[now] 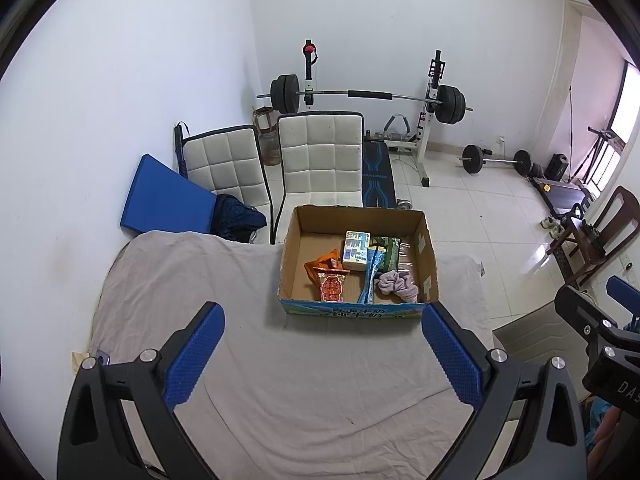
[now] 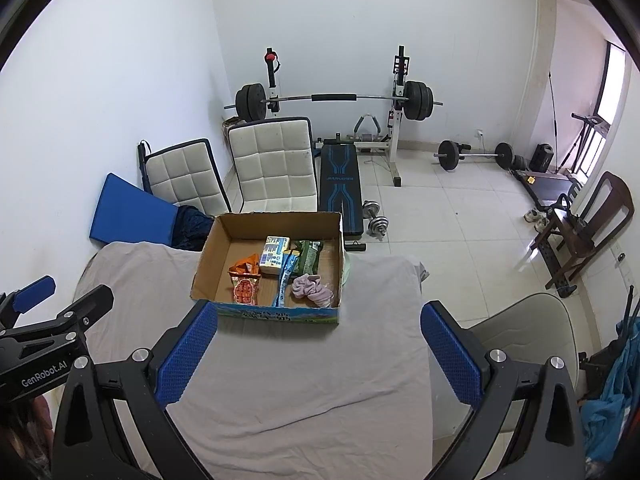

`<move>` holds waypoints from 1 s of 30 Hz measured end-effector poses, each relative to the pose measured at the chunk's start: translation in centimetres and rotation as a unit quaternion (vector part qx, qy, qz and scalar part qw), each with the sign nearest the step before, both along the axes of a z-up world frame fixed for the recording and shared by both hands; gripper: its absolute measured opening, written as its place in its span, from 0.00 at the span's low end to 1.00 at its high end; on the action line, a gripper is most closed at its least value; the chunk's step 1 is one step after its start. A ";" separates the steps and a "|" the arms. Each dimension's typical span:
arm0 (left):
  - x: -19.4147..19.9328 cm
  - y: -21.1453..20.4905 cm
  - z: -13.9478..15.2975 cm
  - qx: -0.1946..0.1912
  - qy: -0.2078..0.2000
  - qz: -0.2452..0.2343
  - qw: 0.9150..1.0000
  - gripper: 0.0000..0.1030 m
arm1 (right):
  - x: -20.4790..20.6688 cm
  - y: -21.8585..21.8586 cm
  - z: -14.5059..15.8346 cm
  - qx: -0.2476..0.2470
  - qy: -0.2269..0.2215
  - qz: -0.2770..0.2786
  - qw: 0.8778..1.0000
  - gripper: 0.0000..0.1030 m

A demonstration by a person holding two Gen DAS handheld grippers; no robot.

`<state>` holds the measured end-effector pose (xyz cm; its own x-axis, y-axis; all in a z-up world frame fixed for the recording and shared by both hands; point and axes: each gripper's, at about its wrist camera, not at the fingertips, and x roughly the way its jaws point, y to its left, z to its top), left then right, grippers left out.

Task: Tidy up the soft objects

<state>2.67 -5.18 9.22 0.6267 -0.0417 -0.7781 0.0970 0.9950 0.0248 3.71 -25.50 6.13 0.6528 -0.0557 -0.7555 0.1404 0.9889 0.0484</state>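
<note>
Brown cardboard box (image 1: 427,248), lilac scrunchie (image 1: 396,282), grey tablecloth (image 1: 200,280).

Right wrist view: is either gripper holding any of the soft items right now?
No. The right gripper and left gripper both stand open and empty over the grey cloth, short of the cardboard box.

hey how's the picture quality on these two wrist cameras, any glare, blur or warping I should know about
Left wrist view: strong fisheye bending of walls and black corner vignetting; sharp on the cardboard box; window blown out at the right edge, with glare on the floor tiles. Right wrist view: same warping, no motion blur; overexposed window, faint floor reflection, soft even light on the grey sheet.
</note>
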 end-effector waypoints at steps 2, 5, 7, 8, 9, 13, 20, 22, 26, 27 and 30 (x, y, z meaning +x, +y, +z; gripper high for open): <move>0.1 0.1 0.0 0.000 0.000 -0.001 1.000 0.98 | 0.0 -0.1 0.2 0.000 -0.001 0.001 1.000 1.00; 0.0 0.1 -0.1 0.000 0.000 -0.001 1.000 0.98 | 0.0 -0.1 0.2 -0.001 0.000 0.002 1.000 1.00; 0.0 0.1 -0.1 0.001 0.000 0.000 1.000 0.98 | 0.0 -0.1 0.4 -0.002 0.000 0.002 1.000 1.00; 0.0 0.1 -0.1 0.000 0.000 -0.001 1.000 0.98 | 0.0 -0.1 0.4 -0.002 0.000 0.002 1.000 1.00; 0.0 0.2 0.0 0.000 -0.001 0.000 1.000 0.98 | 0.0 -0.1 0.5 -0.001 0.000 0.003 1.000 1.00; 0.0 0.2 0.2 -0.001 -0.002 0.001 1.000 0.98 | 0.0 0.0 0.7 -0.003 -0.001 0.005 1.000 1.00; 0.0 0.4 0.4 -0.002 -0.002 0.000 1.000 0.98 | -0.1 0.2 0.7 -0.005 -0.002 0.005 1.000 1.00; 0.0 0.4 0.3 -0.003 -0.001 0.000 1.000 0.98 | -0.1 0.2 0.7 -0.005 -0.001 0.005 1.000 1.00; 0.0 0.3 0.3 -0.003 -0.001 -0.002 1.000 0.98 | -0.1 0.1 0.6 -0.006 -0.001 0.006 1.000 1.00; -0.1 0.4 0.4 -0.003 -0.002 -0.001 1.000 0.98 | -0.1 0.1 0.6 -0.006 -0.002 0.006 1.000 1.00; -0.1 0.4 0.5 -0.004 -0.002 -0.001 1.000 0.98 | -0.2 0.0 0.6 -0.005 -0.002 0.005 1.000 1.00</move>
